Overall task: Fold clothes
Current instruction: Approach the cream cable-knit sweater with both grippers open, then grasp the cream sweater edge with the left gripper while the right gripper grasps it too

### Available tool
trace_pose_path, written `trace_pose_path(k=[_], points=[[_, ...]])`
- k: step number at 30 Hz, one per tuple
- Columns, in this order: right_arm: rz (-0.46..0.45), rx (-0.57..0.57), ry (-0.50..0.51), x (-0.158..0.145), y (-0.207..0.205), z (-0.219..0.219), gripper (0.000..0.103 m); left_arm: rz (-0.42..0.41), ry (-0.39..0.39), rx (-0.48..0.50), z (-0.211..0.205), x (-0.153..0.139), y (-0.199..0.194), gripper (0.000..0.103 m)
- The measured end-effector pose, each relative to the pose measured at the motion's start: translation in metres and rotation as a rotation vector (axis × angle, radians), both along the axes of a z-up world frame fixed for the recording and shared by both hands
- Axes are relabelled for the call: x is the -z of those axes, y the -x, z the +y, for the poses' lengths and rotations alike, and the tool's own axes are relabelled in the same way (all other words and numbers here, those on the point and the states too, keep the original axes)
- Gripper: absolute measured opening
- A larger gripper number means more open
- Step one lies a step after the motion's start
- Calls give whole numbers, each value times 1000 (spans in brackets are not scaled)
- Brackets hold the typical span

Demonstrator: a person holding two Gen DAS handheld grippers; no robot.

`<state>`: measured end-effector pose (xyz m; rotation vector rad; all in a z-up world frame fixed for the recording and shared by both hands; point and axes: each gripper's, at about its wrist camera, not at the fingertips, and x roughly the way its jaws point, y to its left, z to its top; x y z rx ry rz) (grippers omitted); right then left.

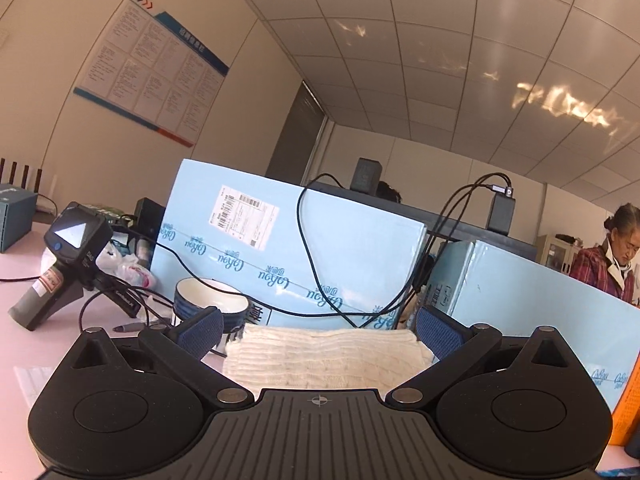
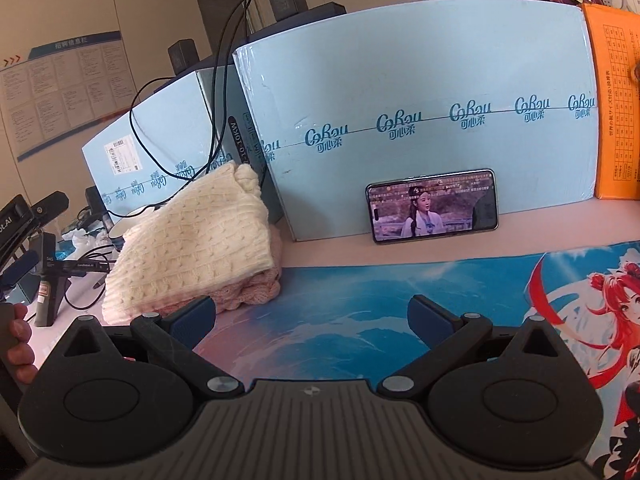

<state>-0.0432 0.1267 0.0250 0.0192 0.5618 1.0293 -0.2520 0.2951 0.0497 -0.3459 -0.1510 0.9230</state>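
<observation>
Knitwear comes first: a cream sweater [image 2: 192,248], folded, lies on top of a pink sweater [image 2: 248,294], and the pair sits at the left end of the mat [image 2: 360,304], toward the desk's back edge. The pile's rear corner rests against the blue boxes [image 2: 420,112] that line that edge. In the left wrist view the cream sweater [image 1: 324,356] lies flat just ahead of the tongs, its ribbed surface filling the gap between them.

Left gripper [image 1: 320,330] has its tongs spread wide, one blue pad on either side of the sweater; whether the pads touch the knit I cannot tell. Right gripper [image 2: 312,318] is likewise spread wide and pinches nothing, hovering over bare mat just right of the pile. A hand [image 2: 18,344] shows at the left edge of the right wrist view.

A phone [image 2: 432,206] leans on its side against the nearer box, screen lit. An orange packet [image 2: 616,92] stands at the right end of the boxes. Left of the pile, on the pink desk [image 1: 24,328], are a bowl [image 1: 210,298], a spare gripper [image 1: 66,256] and loose cables [image 1: 308,248]. A person [image 1: 612,256] stands behind the boxes.
</observation>
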Motion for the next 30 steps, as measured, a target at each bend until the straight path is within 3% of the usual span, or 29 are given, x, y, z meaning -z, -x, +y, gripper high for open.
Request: trace_pose_path(k=[5,9,16,19,23,26,30], points=[[-30,-7,20,9,12,38,103,-75,83,19,40,28,2,103],[-58,-15,4,10,16,69,103,-25,132,13,53,51,4,103],[-80,66,15,5,9,139,103,-23,242,21,71,66,4,103],[-76,80,17,3,-3,159,103,-46,302,75,79,71,4,103],[19,23,24,6,-21,173,103,-132,338,184,83,74,7,103],[42,-16,35,7,-21,177,103,-208,388,299,88,78,7,103],[60,-51,42,7,-20,180,103,-282,407,353,90,80,11,103]])
